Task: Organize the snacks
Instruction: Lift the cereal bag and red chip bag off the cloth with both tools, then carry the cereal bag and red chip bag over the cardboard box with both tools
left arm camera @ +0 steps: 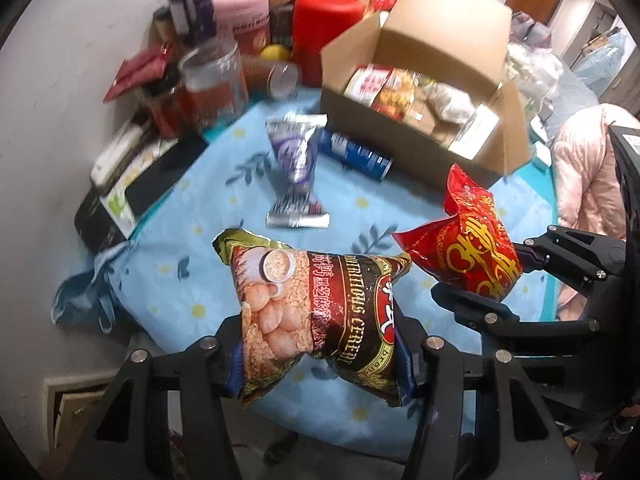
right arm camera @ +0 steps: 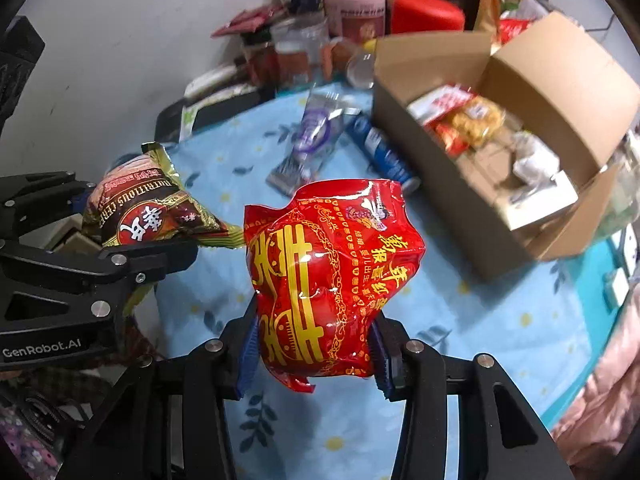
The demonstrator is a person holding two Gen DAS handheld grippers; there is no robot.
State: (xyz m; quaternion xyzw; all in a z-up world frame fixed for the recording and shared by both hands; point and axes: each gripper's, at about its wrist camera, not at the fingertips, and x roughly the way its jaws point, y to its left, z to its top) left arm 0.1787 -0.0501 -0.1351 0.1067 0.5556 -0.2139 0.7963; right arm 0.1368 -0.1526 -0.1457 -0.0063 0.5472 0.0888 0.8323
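While both packets hang in the air above the blue flowered tablecloth [left arm camera: 172, 280], the step in hand looks like the carry: each has been picked up and neither has yet reached the open cardboard box [left arm camera: 436, 36] at the far right of the table. The cereal bag [left arm camera: 320, 320], a plump pillow pack in dark brown and gold with pictured grains and the words "Nutritious Cereal" on it, is pinched across its lower half between the clenched jaws of the left gripper [left arm camera: 320, 364], its top corners flaring free. Just beside it on the right, apart from it by a narrow gap, the red snack bag [right arm camera: 332, 280], glossy, crumpled, printed with a large gold double-happiness sign and yellow characters, is clamped low down by the right gripper [right arm camera: 316, 352], whose blue pads [right arm camera: 248, 348] press into its sides. My reading is that the next move calls for swinging each bag forward and to the right over the box rim, then letting go above a free spot, since packets already lie inside. Both bags are soft and air-filled, so they may tilt or slip in the grasp. On the cloth between the grippers and the box lie a purple-and-silver wrapper [left arm camera: 294, 152] and a blue tube [left arm camera: 356, 154], probably biscuits, though blur hides the print. Behind these, jars and tins with a pink lid [left arm camera: 240, 2] and a red lid [left arm camera: 328, 8] crowd the wall.
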